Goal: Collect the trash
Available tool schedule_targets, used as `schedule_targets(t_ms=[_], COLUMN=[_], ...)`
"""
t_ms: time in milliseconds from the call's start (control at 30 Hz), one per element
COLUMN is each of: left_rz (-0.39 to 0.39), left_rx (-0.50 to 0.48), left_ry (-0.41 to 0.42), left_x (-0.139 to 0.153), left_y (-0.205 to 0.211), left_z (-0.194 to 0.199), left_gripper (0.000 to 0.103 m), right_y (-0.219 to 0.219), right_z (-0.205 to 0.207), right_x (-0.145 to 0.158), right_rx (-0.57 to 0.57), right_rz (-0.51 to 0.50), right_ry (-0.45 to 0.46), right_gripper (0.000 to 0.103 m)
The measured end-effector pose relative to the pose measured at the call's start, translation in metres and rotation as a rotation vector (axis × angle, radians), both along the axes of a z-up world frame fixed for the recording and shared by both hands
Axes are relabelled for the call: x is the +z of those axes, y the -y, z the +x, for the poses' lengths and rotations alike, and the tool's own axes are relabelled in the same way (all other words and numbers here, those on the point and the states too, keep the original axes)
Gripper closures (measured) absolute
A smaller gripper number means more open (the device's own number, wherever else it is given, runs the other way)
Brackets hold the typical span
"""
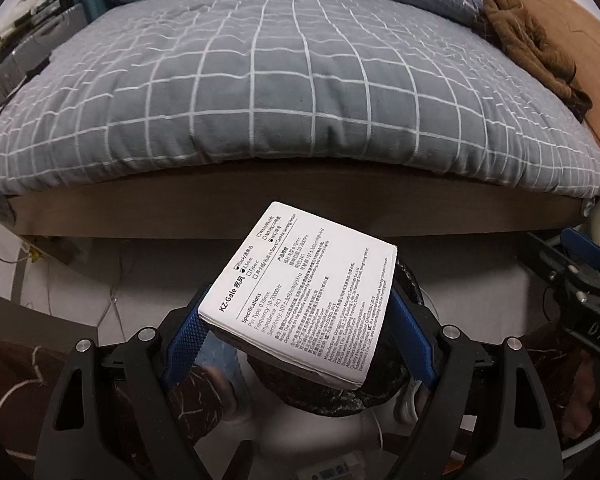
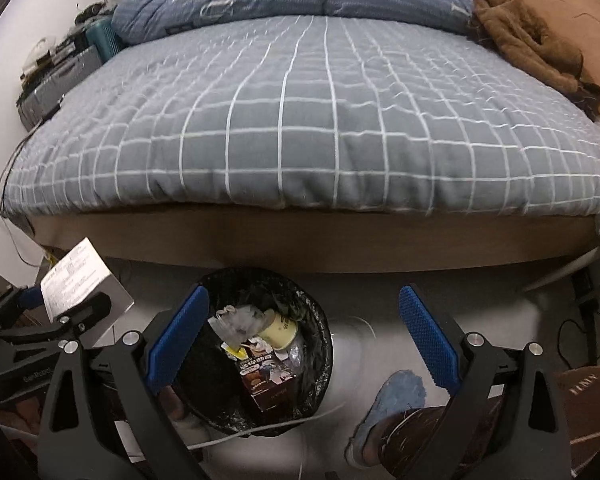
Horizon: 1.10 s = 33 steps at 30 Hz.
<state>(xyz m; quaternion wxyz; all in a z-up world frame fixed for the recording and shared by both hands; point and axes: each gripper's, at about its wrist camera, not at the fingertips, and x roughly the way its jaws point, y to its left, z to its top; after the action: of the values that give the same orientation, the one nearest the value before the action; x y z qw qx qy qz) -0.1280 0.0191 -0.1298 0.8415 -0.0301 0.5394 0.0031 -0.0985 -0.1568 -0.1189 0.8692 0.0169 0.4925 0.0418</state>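
My left gripper is shut on a white cardboard box printed with black specification text, its blue pads pressing the box's two sides. The box hangs tilted above a round bin with a black liner, which it mostly hides. In the right wrist view the bin stands on the floor in front of the bed, holding a yellow paper cup, a brown carton and plastic wrappers. My right gripper is open over the bin with nothing between its fingers. The box shows at its left.
A bed with a grey checked duvet and a wooden frame fills the background; a brown garment lies on its right side. A foot in a blue slipper stands right of the bin. White cables trail over the floor.
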Motion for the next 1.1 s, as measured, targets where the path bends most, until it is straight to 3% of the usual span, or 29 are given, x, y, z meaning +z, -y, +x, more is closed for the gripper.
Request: schedule_targets(t_ms=[300,567,667,900,1100], left_rz=[-0.011,0.028,0.042,0.046,0.046], left_rx=[-0.055,-0.062,-0.055,-0.031,-0.007], left_ry=[-0.047,-0.017,0.008,0.033,0.108], left_x=[-0.033,-0.042,-0.038,-0.021,0.023], left_y=[0.021,0.04,0.042,0.037,0.028], left_z=[0.022,0.028,0.028,0.029,0.025], left_gripper=[0.022,0.018,0.007,0.006,0.006], right_y=[0.01,0.034,0.035,0.027,0.013], right_z=[0.015,0.016,0.016,0.016,0.014], right_x=[-0.023,-0.036,-0.035,-0.021,0.009], right_rx=[-0.01,-0.057,-0.058,-0.037,-0.007], right_rz=[-0.024,-0.028,-0.027,-0.025,-0.029], right_ry=[-0.035,-0.07,-0.068,-0.029,0.044], right_gripper=[0.011,0.011,0.011,0.011,0.011])
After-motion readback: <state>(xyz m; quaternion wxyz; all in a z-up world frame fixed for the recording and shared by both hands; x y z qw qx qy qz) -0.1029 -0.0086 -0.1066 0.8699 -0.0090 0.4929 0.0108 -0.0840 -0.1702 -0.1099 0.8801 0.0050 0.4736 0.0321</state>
